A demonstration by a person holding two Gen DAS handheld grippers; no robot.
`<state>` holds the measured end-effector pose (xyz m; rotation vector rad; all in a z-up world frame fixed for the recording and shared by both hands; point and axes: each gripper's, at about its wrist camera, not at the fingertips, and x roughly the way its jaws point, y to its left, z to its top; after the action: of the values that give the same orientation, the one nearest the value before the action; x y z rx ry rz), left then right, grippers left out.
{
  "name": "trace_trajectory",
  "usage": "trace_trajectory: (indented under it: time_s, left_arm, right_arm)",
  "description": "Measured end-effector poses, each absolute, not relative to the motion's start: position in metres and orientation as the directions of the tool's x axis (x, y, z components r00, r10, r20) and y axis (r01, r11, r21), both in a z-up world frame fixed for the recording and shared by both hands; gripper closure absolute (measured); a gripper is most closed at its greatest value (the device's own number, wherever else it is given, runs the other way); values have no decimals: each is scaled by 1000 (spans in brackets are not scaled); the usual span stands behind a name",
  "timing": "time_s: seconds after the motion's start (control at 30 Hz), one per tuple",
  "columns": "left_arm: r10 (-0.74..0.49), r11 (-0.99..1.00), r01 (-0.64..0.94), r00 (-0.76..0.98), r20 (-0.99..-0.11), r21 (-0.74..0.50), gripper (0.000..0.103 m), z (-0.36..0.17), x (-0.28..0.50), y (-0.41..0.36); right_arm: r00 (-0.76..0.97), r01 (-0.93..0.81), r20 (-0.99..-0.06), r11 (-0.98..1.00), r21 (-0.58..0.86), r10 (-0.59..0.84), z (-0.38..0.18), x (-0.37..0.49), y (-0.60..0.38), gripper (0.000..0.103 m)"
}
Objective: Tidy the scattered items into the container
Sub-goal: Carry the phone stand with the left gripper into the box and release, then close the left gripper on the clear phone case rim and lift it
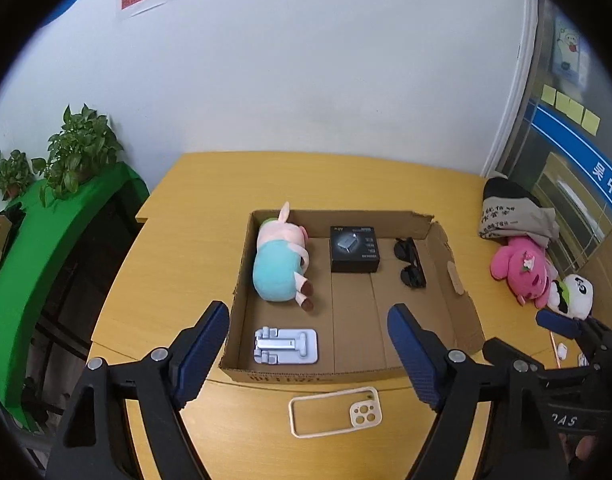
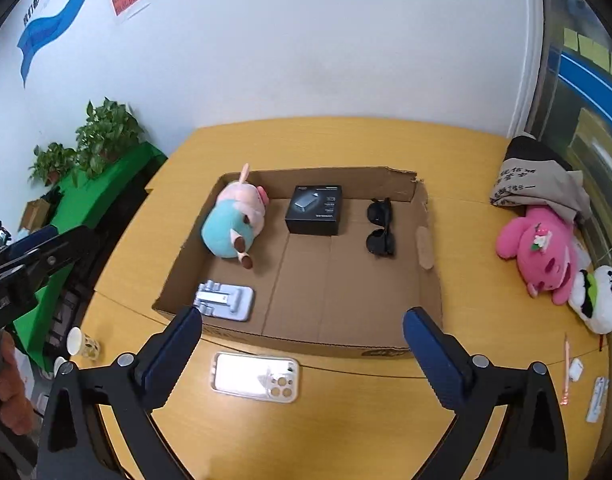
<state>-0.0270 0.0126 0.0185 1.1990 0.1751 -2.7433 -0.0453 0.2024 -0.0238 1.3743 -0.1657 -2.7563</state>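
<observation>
A shallow cardboard box [image 1: 454, 280] [image 2: 428, 300] sits on the yellow table. Inside it lie a pig plush [image 1: 280, 264] [image 2: 234, 220], a black product box [image 1: 354, 249] [image 2: 315, 210], dark sunglasses [image 1: 410, 262] [image 2: 380, 227] and a silver phone stand [image 1: 286, 346] [image 2: 225, 300]. A clear phone case [image 1: 335, 412] [image 2: 256, 376] lies on the table just in front of the box. My left gripper [image 1: 308, 354] hovers above the box's near wall, open and empty. My right gripper [image 2: 302, 354] hangs over the same wall, open and empty.
At the table's right edge lie a pink plush [image 1: 520, 270] [image 2: 542, 252], a panda plush [image 1: 574, 290] [image 2: 600, 300] and a folded cloth bag [image 1: 510, 212] [image 2: 538, 180]. Small white items and a pink pen [image 2: 565, 372] lie near right. A paper cup [image 2: 82, 344] stands left. Potted plants [image 1: 82, 148] sit on a green shelf.
</observation>
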Motion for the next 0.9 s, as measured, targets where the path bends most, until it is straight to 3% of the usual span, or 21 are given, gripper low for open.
trace_trajectory:
  time_s: [0.27, 0.4, 0.53, 0.67, 0.9]
  left_arm:
    - [-60, -988, 147, -648, -759, -48, 22, -2, -28, 8]
    - [-48, -984, 164, -590, -806, -62, 22, -39, -26, -2]
    - [-66, -983, 180, -494, -867, -28, 22, -93, -23, -11]
    - [-34, -981, 190, -391, -920, -45, 23, -154, -23, -18]
    - [35, -978, 185, -288, -957, -92, 24, -235, -29, -20]
  right_arm:
    - [-580, -5, -809, -993, 120, -95, -36, -48, 201, 1]
    - [-567, 43, -815, -992, 115, -119, -60, -40, 197, 2]
    - [-430, 85, -893, -991, 107, -133, -123, -32, 186, 4]
    - [-276, 54, -948, -987, 151, -160, -193, -36, 184, 18]
    - [-190, 0, -969, -987, 159, -156, -253, -59, 185, 18]
